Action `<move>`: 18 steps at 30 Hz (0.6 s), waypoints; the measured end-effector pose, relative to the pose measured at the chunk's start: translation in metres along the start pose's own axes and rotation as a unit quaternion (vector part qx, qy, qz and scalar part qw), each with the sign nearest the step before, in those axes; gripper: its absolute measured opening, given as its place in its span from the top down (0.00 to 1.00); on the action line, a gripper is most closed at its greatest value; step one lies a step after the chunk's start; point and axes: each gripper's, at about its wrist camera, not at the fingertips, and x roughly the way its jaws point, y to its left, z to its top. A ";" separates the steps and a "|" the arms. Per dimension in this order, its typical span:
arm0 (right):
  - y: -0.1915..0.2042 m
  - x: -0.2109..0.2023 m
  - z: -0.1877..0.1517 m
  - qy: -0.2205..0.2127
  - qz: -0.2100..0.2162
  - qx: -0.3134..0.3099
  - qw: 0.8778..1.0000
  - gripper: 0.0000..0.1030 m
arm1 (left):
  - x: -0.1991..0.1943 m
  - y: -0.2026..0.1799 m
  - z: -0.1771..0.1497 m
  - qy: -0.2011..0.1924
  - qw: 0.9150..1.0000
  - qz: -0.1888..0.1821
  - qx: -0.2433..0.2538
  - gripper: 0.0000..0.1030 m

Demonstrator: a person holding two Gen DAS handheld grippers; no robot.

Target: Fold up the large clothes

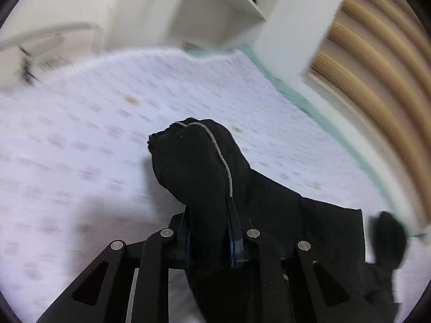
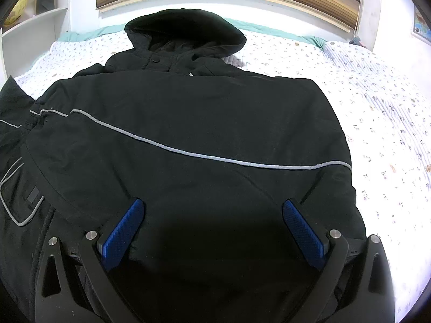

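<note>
Worryingly, the left tongs (image 1: 210,242) pinched a bunched sleeve (image 1: 194,161) of the black jacket (image 2: 188,123) while the right tongs (image 2: 212,223) gaped empty above it, so the slick fabric might have slipped free.

In the left wrist view the bedspread (image 1: 89,123) and shelf (image 1: 215,8) beyond the black jacket (image 1: 204,167) are motion-blurred. Bunched jacket fabric hides the left gripper (image 1: 208,242) pads. The jacket's (image 2: 188,134) left side is cut off in the right wrist view.

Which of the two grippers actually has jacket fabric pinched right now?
The left gripper: its jaws are closed on a bunched fold of the black jacket. The right gripper has its blue pads spread wide over the jacket, pinching nothing.
</note>
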 end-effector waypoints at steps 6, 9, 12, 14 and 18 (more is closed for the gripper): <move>0.000 0.000 0.000 0.000 0.000 0.000 1.000 0.00 | 0.000 0.011 -0.016 0.052 0.996 0.060 0.046 0.81; 0.000 0.000 0.000 0.000 0.000 0.000 1.000 0.00 | -0.036 -0.003 -0.020 0.017 0.997 0.009 0.073 0.81; 0.000 0.000 0.000 0.000 0.000 0.000 1.000 0.00 | -0.085 -0.045 -0.017 -0.026 0.991 -0.042 0.127 0.81; 0.000 0.000 0.000 0.000 0.000 0.000 1.000 0.00 | -0.128 -0.083 -0.020 -0.053 0.980 -0.094 0.169 0.81; 0.000 0.000 0.000 0.000 0.000 0.000 1.000 0.00 | -0.184 -0.152 -0.036 -0.071 0.955 -0.182 0.225 0.81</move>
